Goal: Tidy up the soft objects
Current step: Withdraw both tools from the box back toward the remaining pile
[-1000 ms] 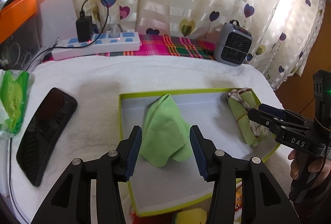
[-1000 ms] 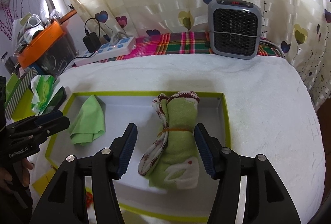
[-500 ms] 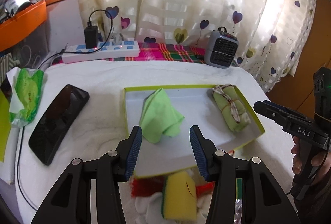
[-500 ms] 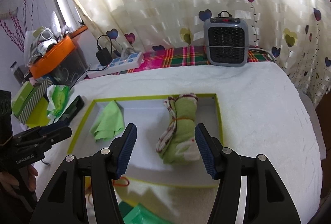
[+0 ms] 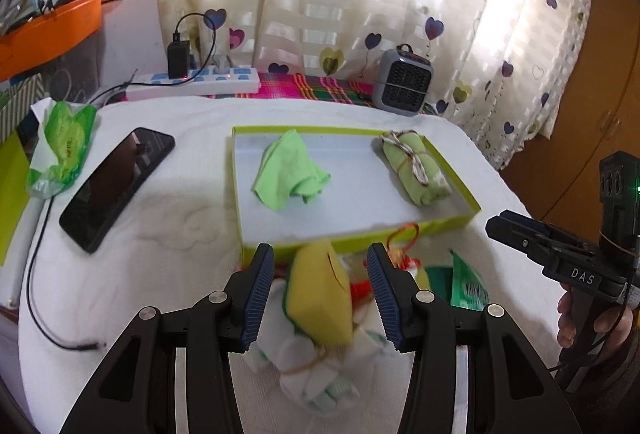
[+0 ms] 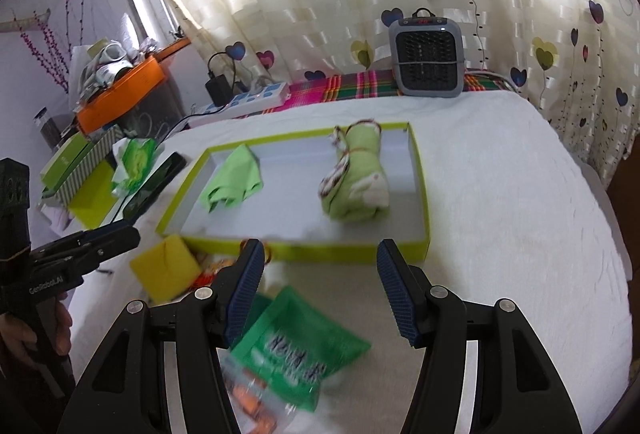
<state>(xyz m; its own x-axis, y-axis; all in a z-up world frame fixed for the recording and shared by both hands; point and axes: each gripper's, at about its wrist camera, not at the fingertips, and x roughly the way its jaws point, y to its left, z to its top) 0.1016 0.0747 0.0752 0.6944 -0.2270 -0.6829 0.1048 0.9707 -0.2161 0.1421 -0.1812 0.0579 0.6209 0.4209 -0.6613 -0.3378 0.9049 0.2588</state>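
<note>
A yellow-green tray (image 5: pixel 456 224) (image 6: pixel 416 169) on the white bed holds a loose green cloth (image 5: pixel 290 169) (image 6: pixel 234 177) and a rolled green towel tied with string (image 5: pixel 414 165) (image 6: pixel 356 177). In front of the tray lie a yellow sponge (image 5: pixel 320 298) (image 6: pixel 166 270), a white sock bundle (image 5: pixel 316 366) and a green packet (image 5: pixel 466 284) (image 6: pixel 300 342). My left gripper (image 5: pixel 320 296) is open, its jaws either side of the sponge. My right gripper (image 6: pixel 320 288) is open and empty above the green packet.
A black phone (image 5: pixel 116 181) and a green tissue pack (image 5: pixel 60 145) lie left of the tray. A power strip (image 5: pixel 200 81) and a small grey heater (image 5: pixel 404 85) stand at the back by the curtain. An orange shelf (image 5: pixel 48 29) is far left.
Both grippers have pulled back from the tray toward me. The sponge, sock bundle and green packet in front of the tray have come into view. Both stay open.
</note>
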